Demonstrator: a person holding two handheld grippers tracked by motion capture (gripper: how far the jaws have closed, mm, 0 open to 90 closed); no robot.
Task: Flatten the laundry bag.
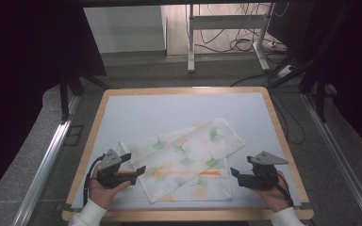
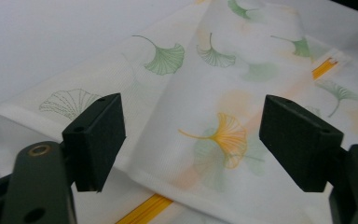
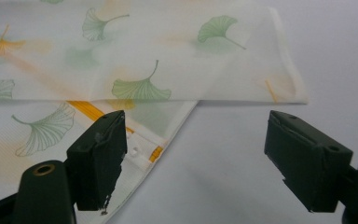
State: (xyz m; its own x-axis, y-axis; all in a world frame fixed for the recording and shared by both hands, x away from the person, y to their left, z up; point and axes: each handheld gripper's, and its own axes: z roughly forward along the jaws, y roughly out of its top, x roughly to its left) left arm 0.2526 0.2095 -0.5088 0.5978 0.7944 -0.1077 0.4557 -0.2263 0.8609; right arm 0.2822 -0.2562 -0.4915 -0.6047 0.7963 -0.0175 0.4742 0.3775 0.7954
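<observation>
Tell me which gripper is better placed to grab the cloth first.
Left, probably. The left gripper hangs open over the cloth; the right gripper, also open, sits just beside its edge.

You are working at a wood-edged table with a pale blue top (image 1: 136, 110); a folded white ginkgo-leaf cloth (image 1: 184, 155) is lying low in the frame's centre.

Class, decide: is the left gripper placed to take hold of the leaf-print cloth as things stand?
Probably yes. The left gripper has open jaws right at the cloth, whose folded edge lies just ahead with nothing in between.
</observation>
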